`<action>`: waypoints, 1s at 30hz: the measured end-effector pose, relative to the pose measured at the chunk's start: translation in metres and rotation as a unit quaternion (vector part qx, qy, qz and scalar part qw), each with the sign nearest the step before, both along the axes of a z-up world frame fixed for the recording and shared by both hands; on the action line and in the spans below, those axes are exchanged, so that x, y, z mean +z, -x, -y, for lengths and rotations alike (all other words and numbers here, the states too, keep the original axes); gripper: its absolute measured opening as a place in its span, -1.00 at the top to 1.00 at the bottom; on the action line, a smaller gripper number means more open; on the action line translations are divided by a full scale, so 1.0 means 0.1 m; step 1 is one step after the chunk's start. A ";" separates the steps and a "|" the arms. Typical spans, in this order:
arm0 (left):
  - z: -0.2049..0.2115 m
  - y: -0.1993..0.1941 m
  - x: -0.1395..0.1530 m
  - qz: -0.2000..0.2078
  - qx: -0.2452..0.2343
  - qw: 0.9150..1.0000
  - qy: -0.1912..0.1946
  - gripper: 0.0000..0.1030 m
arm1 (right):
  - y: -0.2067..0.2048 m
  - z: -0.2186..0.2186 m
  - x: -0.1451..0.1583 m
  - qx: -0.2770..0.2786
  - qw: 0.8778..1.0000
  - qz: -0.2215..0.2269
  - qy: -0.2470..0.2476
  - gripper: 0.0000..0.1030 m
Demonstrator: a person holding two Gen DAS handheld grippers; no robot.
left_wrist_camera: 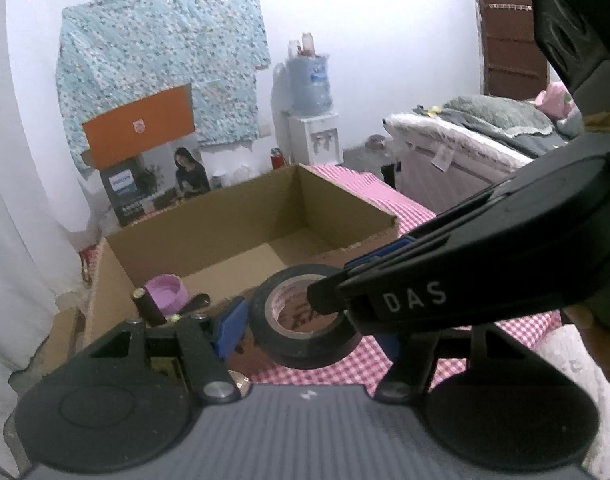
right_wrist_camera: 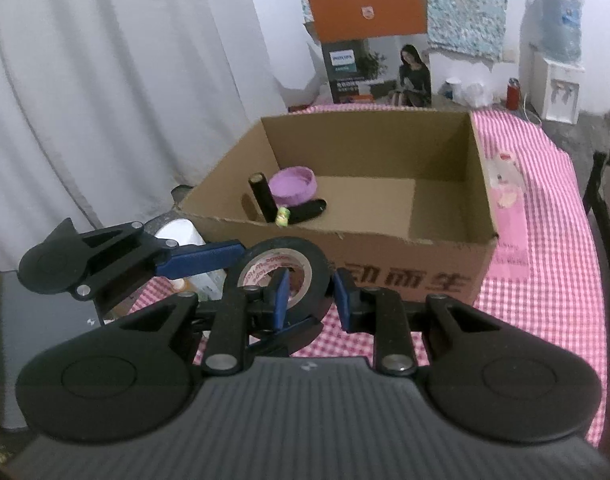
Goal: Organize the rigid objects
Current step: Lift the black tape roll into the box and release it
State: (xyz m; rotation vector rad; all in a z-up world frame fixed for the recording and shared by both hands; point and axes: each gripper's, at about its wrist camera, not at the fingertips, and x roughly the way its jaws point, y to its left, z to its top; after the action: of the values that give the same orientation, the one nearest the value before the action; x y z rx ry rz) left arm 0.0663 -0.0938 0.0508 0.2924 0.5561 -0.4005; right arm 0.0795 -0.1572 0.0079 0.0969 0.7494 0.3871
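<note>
A black roll of tape (right_wrist_camera: pixel 283 276) is held just in front of an open cardboard box (right_wrist_camera: pixel 481 216). My right gripper (right_wrist_camera: pixel 311 294) is shut on the tape's wall, one blue pad inside the hole and one outside. My left gripper (left_wrist_camera: pixel 313 320) stands open around the same tape (left_wrist_camera: pixel 305 328); its blue left pad (left_wrist_camera: pixel 231 326) sits just beside the roll. In the box lie a purple round lid (right_wrist_camera: pixel 295 186), a black cylinder (right_wrist_camera: pixel 263 196), a second dark stick (right_wrist_camera: pixel 309 211) and a small yellow-green piece (right_wrist_camera: pixel 283 216).
The box stands on a pink checked tablecloth (right_wrist_camera: pixel 545 280). A pink packet (right_wrist_camera: pixel 509 208) lies right of the box. A Philips carton (right_wrist_camera: pixel 377 64) stands behind it. A white curtain (right_wrist_camera: pixel 105 80) hangs left; a bed (left_wrist_camera: pixel 485 140) and a water dispenser (left_wrist_camera: pixel 311 120) stand beyond.
</note>
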 end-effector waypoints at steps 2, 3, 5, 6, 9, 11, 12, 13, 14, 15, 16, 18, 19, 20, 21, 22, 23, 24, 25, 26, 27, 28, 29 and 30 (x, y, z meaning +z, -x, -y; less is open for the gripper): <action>-0.03 0.00 0.05 0.007 0.003 1.000 0.002 -0.31 | -0.02 -0.06 0.06 0.004 1.000 0.005 0.004 0.53; -0.05 -0.01 0.07 0.009 0.005 1.000 0.004 -0.31 | -0.02 -0.08 0.10 0.007 1.000 0.008 0.007 0.53; -0.08 -0.02 0.10 0.014 0.007 1.000 0.007 -0.31 | -0.05 -0.12 0.16 0.008 1.000 0.013 0.010 0.53; -0.09 -0.03 0.13 0.016 0.009 1.000 0.008 -0.31 | -0.06 -0.14 0.18 0.010 1.000 0.015 0.011 0.53; -0.13 -0.06 0.18 0.024 0.012 1.000 0.011 -0.31 | -0.13 -0.17 0.27 0.015 1.000 0.020 0.017 0.53; -0.15 -0.09 0.21 0.029 0.014 0.999 0.012 -0.31 | -0.16 -0.20 0.31 0.017 0.999 0.023 0.020 0.52; -0.15 -0.12 0.22 0.031 0.015 0.999 0.012 -0.31 | -0.19 -0.21 0.34 0.019 0.999 0.024 0.021 0.52; -0.16 -0.14 0.23 0.033 0.015 0.999 0.012 -0.31 | -0.21 -0.22 0.35 0.020 0.999 0.024 0.022 0.52; -0.16 -0.17 0.25 0.033 0.016 0.999 0.012 -0.31 | -0.25 -0.23 0.38 0.021 0.999 0.023 0.022 0.52; -0.17 -0.21 0.26 0.033 0.016 0.999 0.013 -0.31 | -0.28 -0.23 0.40 0.023 0.999 0.022 0.021 0.52; -0.17 -0.25 0.27 0.032 0.016 0.999 0.014 -0.31 | -0.33 -0.23 0.42 0.023 0.999 0.021 0.020 0.52; -0.18 -0.35 0.31 0.029 0.015 0.999 0.013 -0.31 | -0.42 -0.23 0.47 0.026 0.999 0.017 0.017 0.52; -0.19 -0.43 0.33 0.026 0.013 1.000 0.012 -0.31 | -0.49 -0.22 0.49 0.027 0.999 0.013 0.016 0.52; -0.20 -0.51 0.35 0.018 0.012 1.000 0.011 -0.31 | -0.57 -0.23 0.50 0.028 0.999 0.009 0.014 0.52; -0.21 -0.61 0.37 0.009 0.011 1.000 0.011 -0.31 | -0.65 -0.22 0.52 0.029 1.000 0.002 0.011 0.52; -0.21 -0.72 0.39 -0.003 0.009 1.000 0.011 -0.31 | -0.74 -0.21 0.53 0.030 1.000 -0.005 0.007 0.52; -0.23 -0.82 0.40 -0.013 0.008 1.000 0.010 -0.31 | -0.84 -0.20 0.53 0.031 0.999 -0.013 0.003 0.52; -0.23 -0.94 0.40 -0.025 0.008 1.000 0.009 -0.31 | -0.95 -0.18 0.53 0.033 0.999 -0.022 0.000 0.52; -0.23 -1.04 0.39 -0.036 0.008 0.999 0.008 -0.31 | -1.06 -0.17 0.52 0.034 0.999 -0.031 -0.003 0.52; -0.21 -1.17 0.39 -0.048 0.009 0.999 0.004 -0.31 | -1.19 -0.15 0.50 0.034 0.998 -0.043 -0.006 0.52; -0.20 -1.27 0.37 -0.057 0.010 0.998 -0.001 -0.31 | -1.30 -0.14 0.48 0.036 0.998 -0.052 -0.008 0.52; -0.18 -1.38 0.35 -0.066 0.010 0.998 -0.008 -0.31 | -1.43 -0.12 0.45 0.038 0.997 -0.062 -0.009 0.52; -0.14 -1.51 0.32 -0.076 0.010 0.997 -0.014 -0.31 | -1.55 -0.11 0.42 0.039 0.997 -0.071 -0.009 0.52; -0.12 -1.64 0.28 -0.088 0.013 0.996 -0.018 -0.31 | -1.67 -0.09 0.39 0.041 0.996 -0.080 -0.009 0.52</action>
State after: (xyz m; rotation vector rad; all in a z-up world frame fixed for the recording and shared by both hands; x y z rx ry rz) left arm 0.2307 -0.0818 0.0792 0.2854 0.7392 -0.3944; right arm 0.2464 -0.1484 0.0465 0.1159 0.9109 0.4674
